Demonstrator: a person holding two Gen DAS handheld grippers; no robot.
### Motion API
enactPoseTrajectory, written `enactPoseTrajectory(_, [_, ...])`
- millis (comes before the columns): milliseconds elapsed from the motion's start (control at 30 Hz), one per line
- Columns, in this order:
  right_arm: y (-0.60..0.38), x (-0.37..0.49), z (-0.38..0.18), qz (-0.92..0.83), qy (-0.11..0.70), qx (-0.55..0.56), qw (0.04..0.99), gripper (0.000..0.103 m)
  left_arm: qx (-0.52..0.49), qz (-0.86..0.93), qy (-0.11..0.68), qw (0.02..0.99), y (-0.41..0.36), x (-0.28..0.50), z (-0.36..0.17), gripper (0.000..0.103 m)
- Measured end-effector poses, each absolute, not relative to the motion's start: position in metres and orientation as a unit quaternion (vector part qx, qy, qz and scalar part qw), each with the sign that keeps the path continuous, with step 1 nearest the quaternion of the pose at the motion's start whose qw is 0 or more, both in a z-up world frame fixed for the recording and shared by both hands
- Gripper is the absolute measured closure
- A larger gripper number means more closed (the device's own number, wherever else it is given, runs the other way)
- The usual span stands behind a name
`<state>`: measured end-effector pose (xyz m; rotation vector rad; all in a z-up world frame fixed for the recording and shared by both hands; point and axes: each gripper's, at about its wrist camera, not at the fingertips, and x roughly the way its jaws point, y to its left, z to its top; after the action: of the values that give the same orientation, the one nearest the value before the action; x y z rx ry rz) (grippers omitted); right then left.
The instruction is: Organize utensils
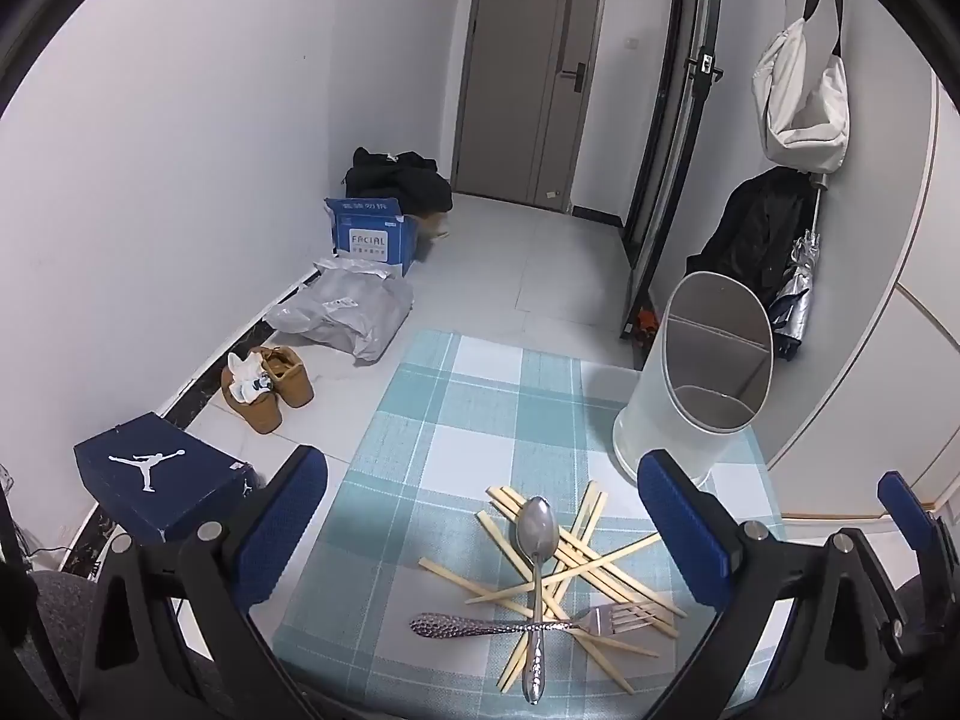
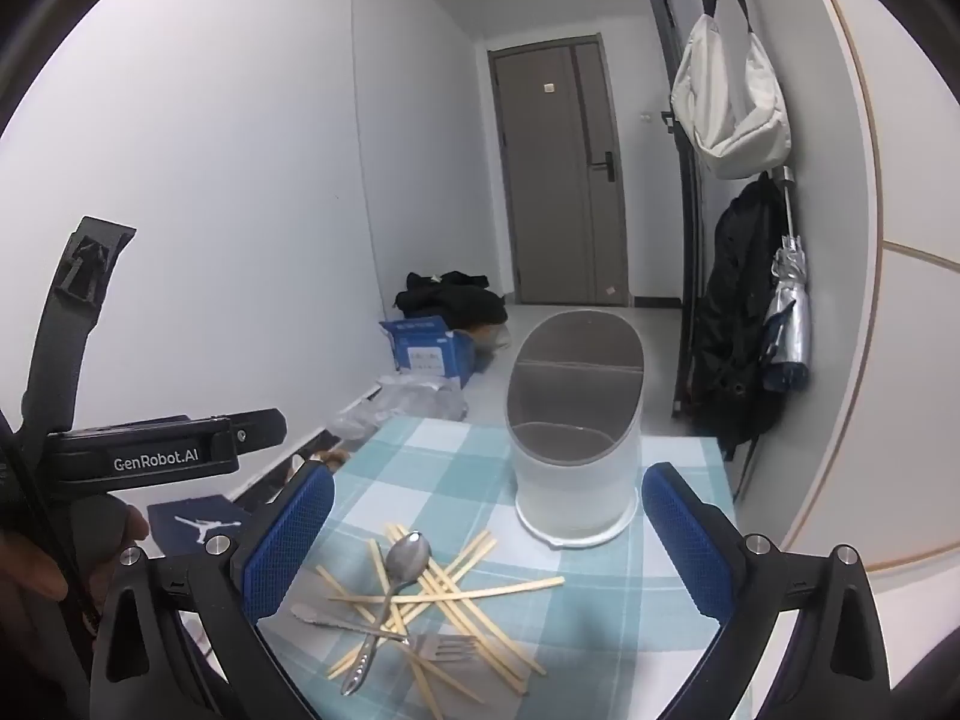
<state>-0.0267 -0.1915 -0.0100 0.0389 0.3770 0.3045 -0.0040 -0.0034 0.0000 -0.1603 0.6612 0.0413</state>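
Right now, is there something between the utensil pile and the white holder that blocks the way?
Nothing visible does. Only bare checked cloth lies between the pile of chopsticks and the white holder. The spoon lies over the fork and chopsticks, so it comes off first.

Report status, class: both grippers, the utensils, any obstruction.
Left gripper open, empty; right gripper open, empty. Steel spoon crosses fork atop scattered wooden chopsticks. White divided holder empty, upright behind pile. Nothing blocking.
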Motion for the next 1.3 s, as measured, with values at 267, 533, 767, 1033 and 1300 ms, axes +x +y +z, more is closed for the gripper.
enactPoseTrajectory(267, [-0.1882, -0.0268, -0.0112, 0.15, 0.192, 0.021, 0.97, 0.0, -0.088, 0.02, 0.331, 0.939, -0.0011, -0.0034, -0.0041, 0.001])
enactPoseTrajectory(533, [-0.1911, -0.0237, -0.0136, 0.146, 0.202, 0.022, 0.968, 0.0, -0.086, 0.014, 0.338, 0.937, -0.0028, -0.004, -0.0057, 0.001])
enactPoseTrajectory(767, [-0.1907, -0.0251, -0.0141, 0.144, 0.201, 0.018, 0.969, 0.0, -0.085, 0.014, 0.34, 0.936, -0.0042, -0.003, -0.0059, 0.001])
enactPoseTrajectory(1033, [-0.1925, -0.0247, -0.0137, 0.151, 0.201, 0.022, 0.968, 0.0, -0.087, 0.016, 0.345, 0.935, -0.0043, -0.0027, -0.0069, 0.001])
enactPoseTrajectory(1300, [-0.1925, -0.0255, -0.0143, 0.156, 0.202, 0.027, 0.966, 0.0, -0.09, 0.017, 0.349, 0.933, -0.0029, -0.0021, -0.0091, 0.001])
